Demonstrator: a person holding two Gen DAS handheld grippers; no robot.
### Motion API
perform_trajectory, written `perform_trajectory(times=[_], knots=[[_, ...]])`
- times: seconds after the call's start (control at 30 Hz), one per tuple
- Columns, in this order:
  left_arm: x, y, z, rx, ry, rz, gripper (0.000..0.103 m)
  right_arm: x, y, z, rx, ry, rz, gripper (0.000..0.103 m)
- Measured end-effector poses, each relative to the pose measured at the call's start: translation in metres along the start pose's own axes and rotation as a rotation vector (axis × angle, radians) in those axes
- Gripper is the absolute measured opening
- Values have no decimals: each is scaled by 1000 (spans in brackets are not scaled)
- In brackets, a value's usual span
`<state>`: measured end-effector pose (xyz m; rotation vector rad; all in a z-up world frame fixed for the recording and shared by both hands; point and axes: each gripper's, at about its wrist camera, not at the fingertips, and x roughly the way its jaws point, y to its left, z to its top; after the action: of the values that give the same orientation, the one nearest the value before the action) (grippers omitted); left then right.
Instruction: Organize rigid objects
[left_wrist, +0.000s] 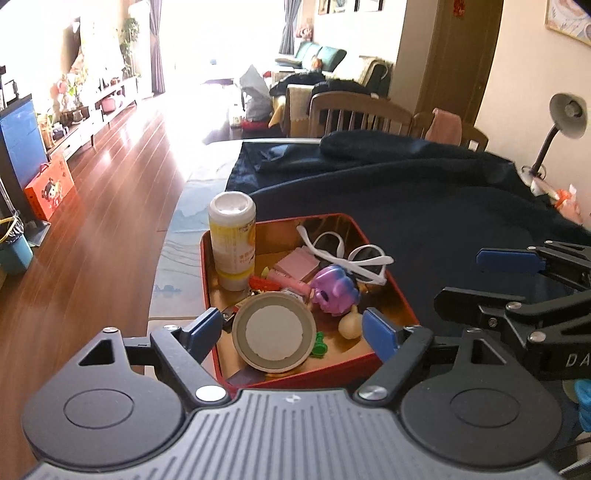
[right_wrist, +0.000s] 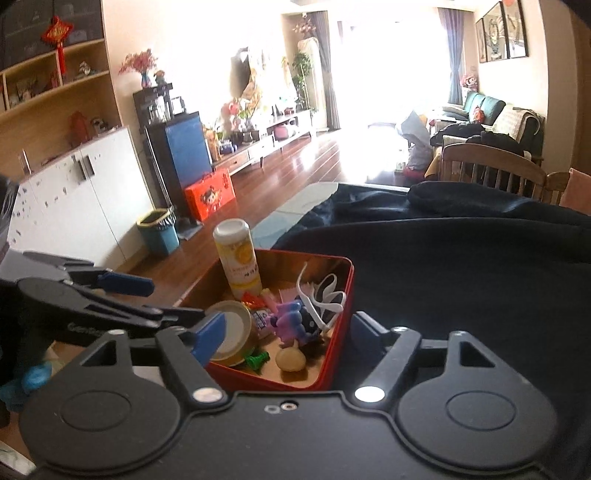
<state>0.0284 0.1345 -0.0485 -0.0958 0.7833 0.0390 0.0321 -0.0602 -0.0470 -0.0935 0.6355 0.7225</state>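
Both hand-held grippers hover above the red square metal tin (left_wrist: 402, 295), tilted downward toward it. Left gripper (left_wrist: 295, 326) has its blue pads spread wide; between them, lower down in the tin, lies the round can with a white paper lid (left_wrist: 273, 334), and the pads do not touch it. Right gripper (right_wrist: 284, 328) also has its jaws spread and nothing is pinched between them; its left blue pad stands in front of that same can (right_wrist: 236, 326) in its own view, the right pad is over the dark cloth beside the tin wall.

Inside the tin the tall white and yellow plastic bottle (left_wrist: 233, 240) stands upright in the far left corner. White-framed sunglasses (left_wrist: 354, 258) lie at the far right side, and a pink flat block (left_wrist: 299, 264) lies beside them. Near the middle sits a purple plastic toy figure (left_wrist: 334, 290), just beside it a small cream gourd-shaped piece (left_wrist: 350, 325) and a green plastic piece (left_wrist: 320, 345) at the can's edge.

The tin rests on a dark navy cloth (left_wrist: 443, 206) which covers the table. Behind it stand a wooden chair (left_wrist: 354, 110) and, at the right, a grey desk lamp (left_wrist: 567, 116).
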Motion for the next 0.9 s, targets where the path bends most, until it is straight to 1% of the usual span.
perform_trajectory(times=[0.07, 0.1, 0.13, 0.17, 0.23, 0.27, 0.33, 0.4, 0.53, 0.63, 0.9], knots=[[-7, -1, -2, 0, -14, -3, 84, -6, 1, 1, 5, -16, 2, 84], [-11, -2, -3, 1, -19, -2, 87, -8, 2, 1, 6, -23, 3, 86], [-14, -2, -3, 0, -25, -2, 88, -11, 2, 1, 7, -30, 4, 90], [-16, -2, -4, -2, -30, -4, 91, -14, 2, 1, 9, -39, 6, 91], [-21, -2, -6, -9, -38, -11, 101, -18, 4, 1, 13, -52, 8, 95], [-24, -2, -7, -14, -48, -14, 103, -20, 4, 1, 13, -59, 10, 96], [-30, -3, -9, -13, -69, -16, 103, -25, 5, -1, 14, -78, 13, 101], [-34, -4, -10, -9, -82, -13, 103, -28, 7, -4, 13, -88, 13, 102], [-43, -6, -11, -11, -102, -15, 103, -32, 9, -7, 18, -89, 9, 102], [-49, -6, -14, -23, -111, 6, 103, -35, 10, -8, 33, -95, 10, 103], [-55, -2, -22, -67, -101, 19, 103, -40, 10, -14, 52, -82, 0, 103]])
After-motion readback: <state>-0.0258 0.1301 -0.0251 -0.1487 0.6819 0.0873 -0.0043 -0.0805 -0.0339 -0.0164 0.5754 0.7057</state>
